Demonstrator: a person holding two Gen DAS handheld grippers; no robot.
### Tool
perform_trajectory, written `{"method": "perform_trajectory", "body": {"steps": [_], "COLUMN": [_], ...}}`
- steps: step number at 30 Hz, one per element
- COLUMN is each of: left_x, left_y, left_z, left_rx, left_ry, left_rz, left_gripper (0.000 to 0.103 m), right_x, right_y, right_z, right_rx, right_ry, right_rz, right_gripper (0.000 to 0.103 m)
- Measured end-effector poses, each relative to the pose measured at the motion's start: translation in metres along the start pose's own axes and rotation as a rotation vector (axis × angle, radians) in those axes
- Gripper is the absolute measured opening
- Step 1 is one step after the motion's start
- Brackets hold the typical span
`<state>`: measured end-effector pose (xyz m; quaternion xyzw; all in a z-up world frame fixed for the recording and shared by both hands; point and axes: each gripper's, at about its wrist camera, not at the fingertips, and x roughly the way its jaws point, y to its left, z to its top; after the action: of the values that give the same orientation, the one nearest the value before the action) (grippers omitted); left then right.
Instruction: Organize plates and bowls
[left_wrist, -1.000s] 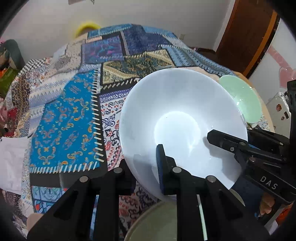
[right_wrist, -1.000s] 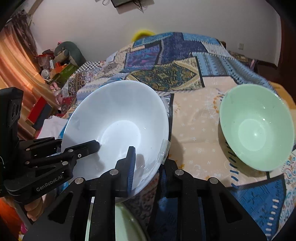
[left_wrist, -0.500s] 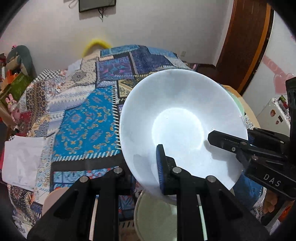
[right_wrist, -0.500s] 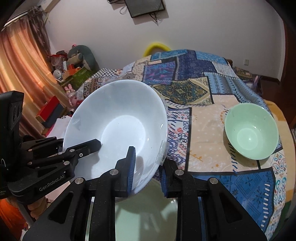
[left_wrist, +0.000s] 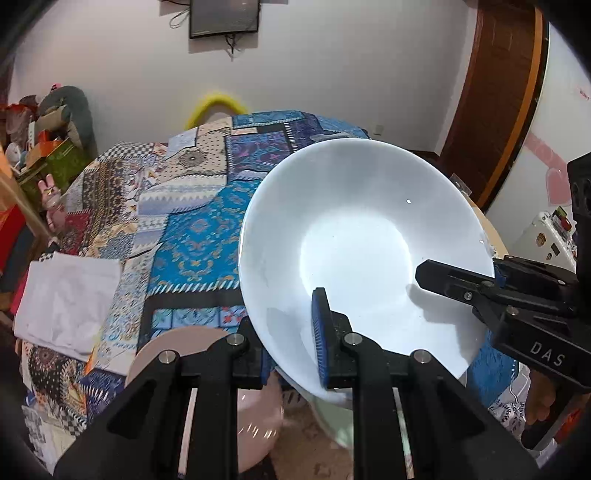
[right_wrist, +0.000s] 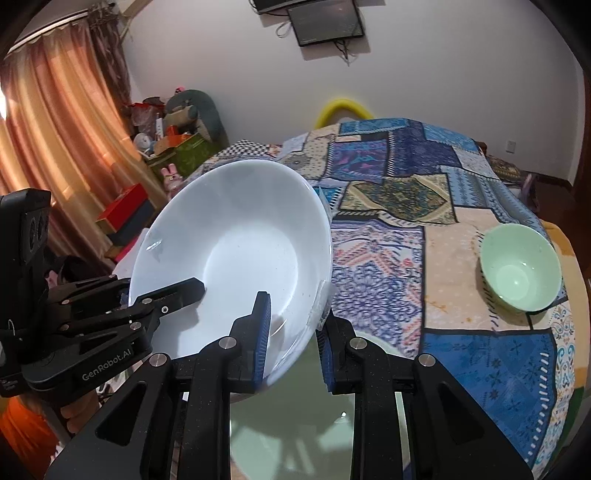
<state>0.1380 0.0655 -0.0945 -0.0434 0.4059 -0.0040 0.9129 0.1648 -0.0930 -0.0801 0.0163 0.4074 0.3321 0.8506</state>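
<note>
A large white bowl (left_wrist: 362, 240) is held in the air above the patchwork-covered table by both grippers. My left gripper (left_wrist: 291, 347) is shut on its near-left rim. My right gripper (right_wrist: 295, 339) is shut on its near-right rim; the bowl also shows in the right wrist view (right_wrist: 236, 243). The right gripper shows at the bowl's right edge in the left wrist view (left_wrist: 491, 291), and the left gripper shows at the left in the right wrist view (right_wrist: 162, 295). A pale green plate (right_wrist: 295, 424) lies below the bowl. A pink plate (left_wrist: 243, 406) lies at the lower left.
A small green bowl (right_wrist: 521, 269) stands on the cloth (right_wrist: 399, 221) at the right. Folded white cloth (left_wrist: 66, 295) lies at the table's left edge. Boxes and toys (right_wrist: 173, 147) are stacked beyond the table on the left. A wooden door (left_wrist: 491, 92) is at the far right.
Both grippers have lifted the white bowl up and drawn it back toward the near edge. The green bowl now looks farther away, and the pink and pale green plates have come into view below.
</note>
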Motion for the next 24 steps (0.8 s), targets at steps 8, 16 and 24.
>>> {"method": "perform_trajectory", "body": {"steps": [8, 16, 24], "left_x": [-0.029, -0.046, -0.042], "left_y": [0.032, 0.064, 0.09], "left_z": [-0.023, -0.045, -0.066], "left_rx": [-0.048, -0.096, -0.135], "left_ry": [-0.017, -0.022, 0.008], "left_rz": [0.034, 0.074, 0.091], "left_gripper": [0.018, 0.018, 0.018], "right_x": [0.009, 0.027, 0.047], "right_y": [0.032, 0.061, 0.079], "right_z": [-0.009, -0.016, -0.029], "right_rx": [-0.035, -0.065, -0.061], "right_ry": [-0.002, 0.014, 0.055], "right_rz": [0.05, 0.098, 0.133], "right_gripper": [0.022, 0.022, 0.022]}}
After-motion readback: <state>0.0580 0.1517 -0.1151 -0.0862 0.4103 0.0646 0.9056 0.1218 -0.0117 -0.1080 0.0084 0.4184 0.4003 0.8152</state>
